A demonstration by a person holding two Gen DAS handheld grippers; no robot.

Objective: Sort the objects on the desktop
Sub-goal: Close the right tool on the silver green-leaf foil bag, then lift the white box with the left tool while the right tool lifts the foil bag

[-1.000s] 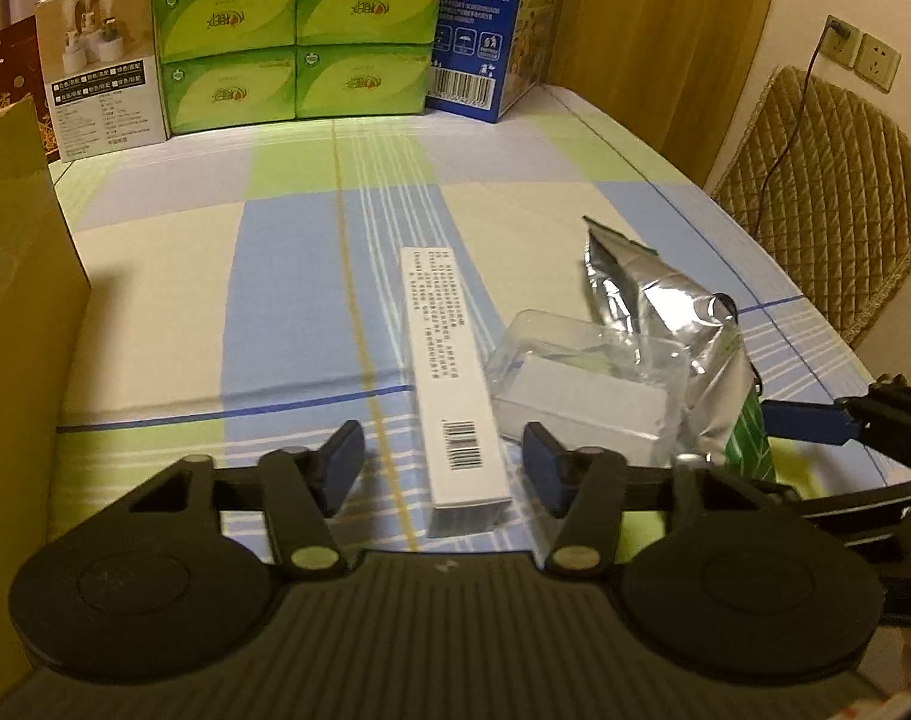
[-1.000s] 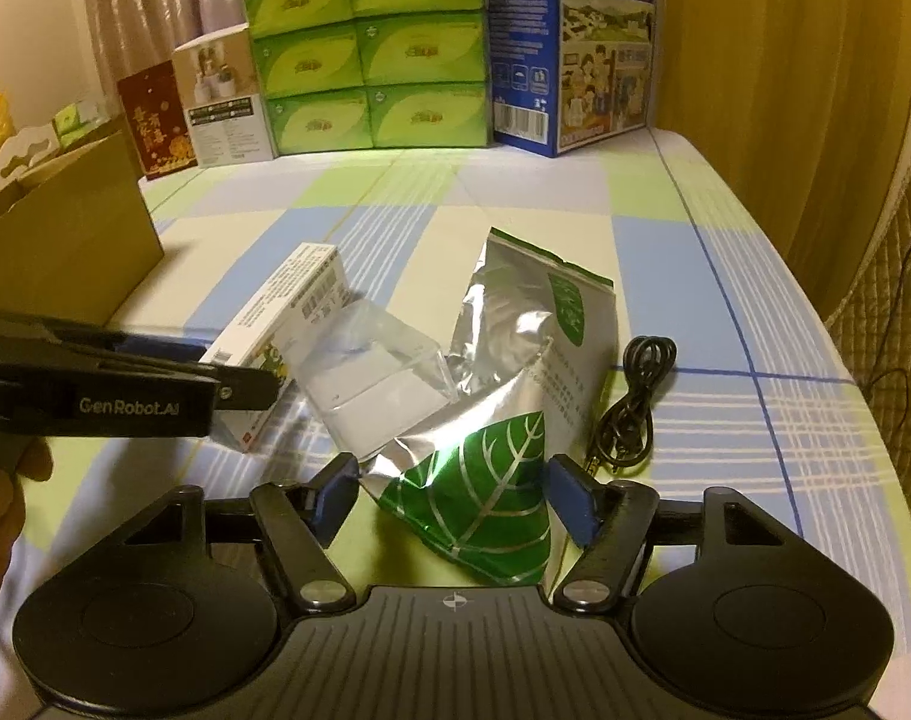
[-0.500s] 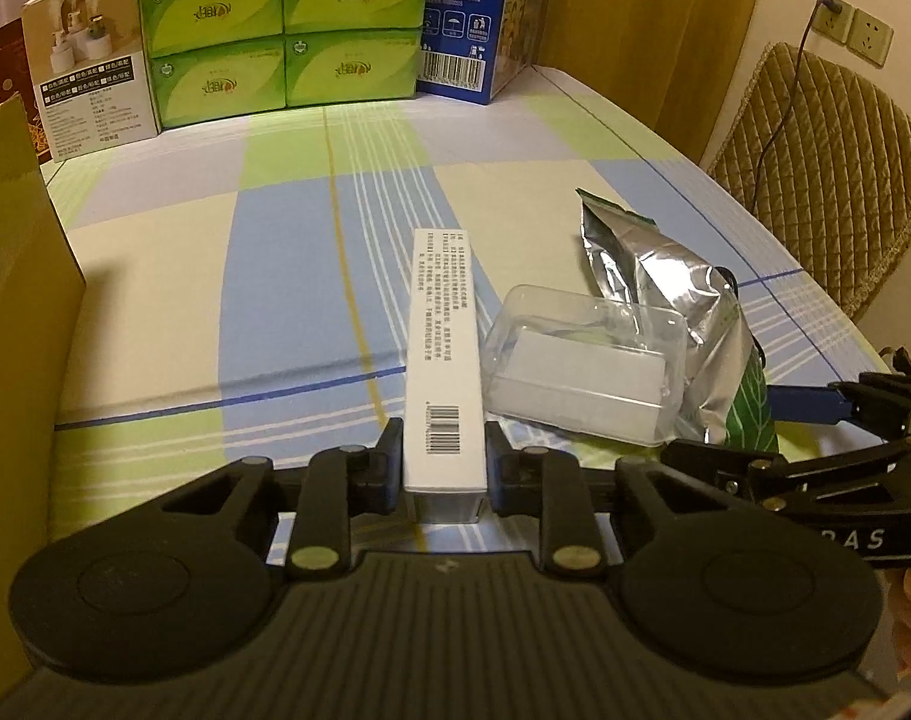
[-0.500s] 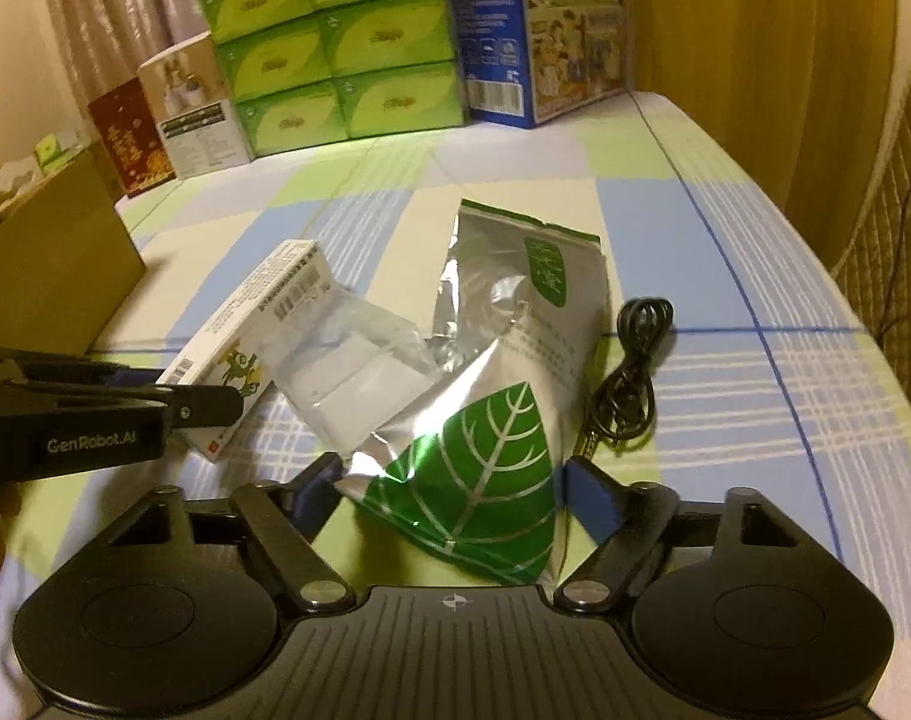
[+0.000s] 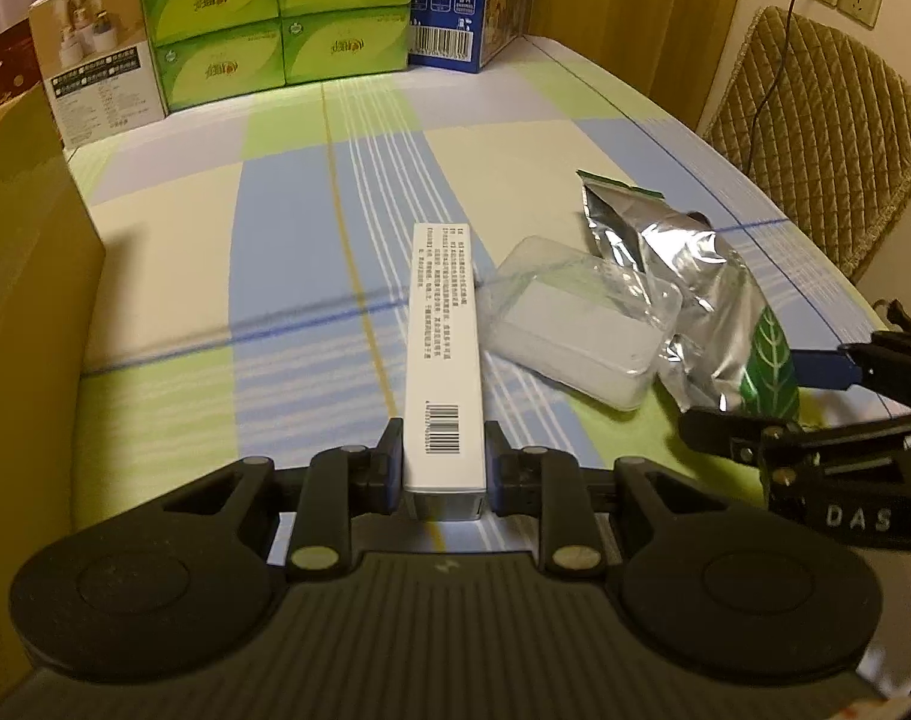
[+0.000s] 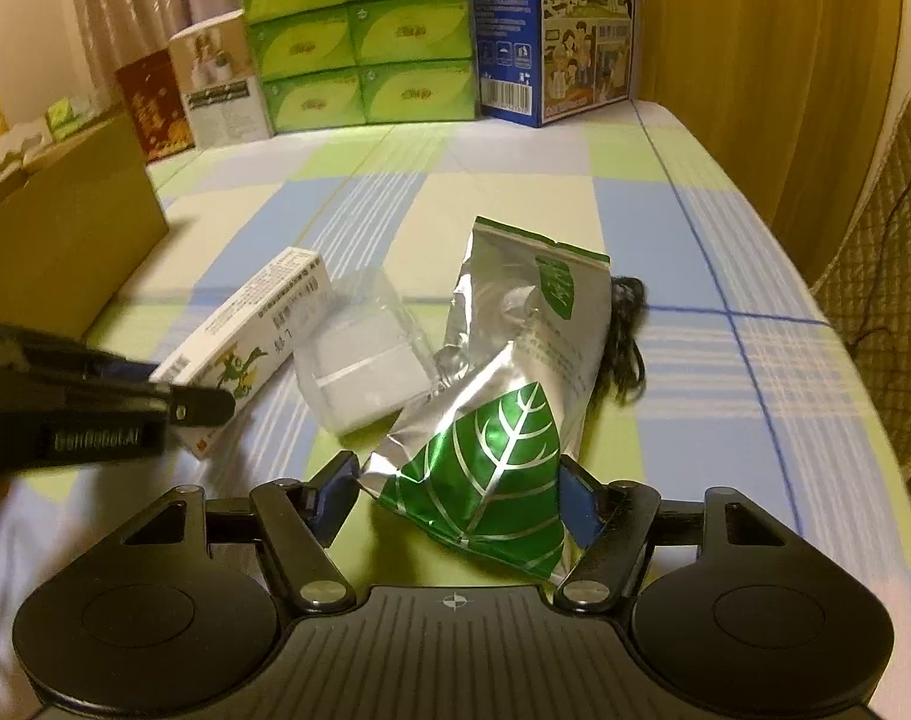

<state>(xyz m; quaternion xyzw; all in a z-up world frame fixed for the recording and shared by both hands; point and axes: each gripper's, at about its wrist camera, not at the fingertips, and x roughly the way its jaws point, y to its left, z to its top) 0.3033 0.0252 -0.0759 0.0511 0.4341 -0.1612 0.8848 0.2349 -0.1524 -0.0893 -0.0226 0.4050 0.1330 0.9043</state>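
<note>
Carton (image 5: 443, 360): long white box with a barcode, lying flat on the plaid tablecloth (image 5: 287, 192), near end pinched between the pads of the left gripper (image 5: 444, 477). Jaws pressed on both long sides. Its far end points toward the stacked green tissue boxes (image 5: 275, 24).

Just right of the carton: clear plastic tray (image 5: 575, 330), touching or nearly touching the carton's side, can't tell which. Right of the tray: silver foil bag (image 5: 689, 294) with a green leaf print, crumpled, overlapping the tray's right edge. In the right wrist view a coiled black cable (image 6: 626, 342) lies right of the bag, partly hidden behind it.

Left of the carton: open strip of cloth, then the cardboard box (image 5: 17, 276) wall, well apart. Beyond the carton's far end: bare cloth up to the tissue boxes, a white product box (image 5: 95, 72) and a blue carton (image 5: 455, 0) along the back edge. The table's right edge runs beyond the bag, with a quilted chair back (image 5: 827, 138) past it.

Left gripper is low and level, fingers pointing along the carton's length.

Right gripper (image 6: 458, 498) sits low at the bag's near end, aimed toward the back. Jaws spread, one blue pad either side of the leaf-print corner; the right pad is at or against the foil, the left pad shows a small gap. Not clamped.
</note>
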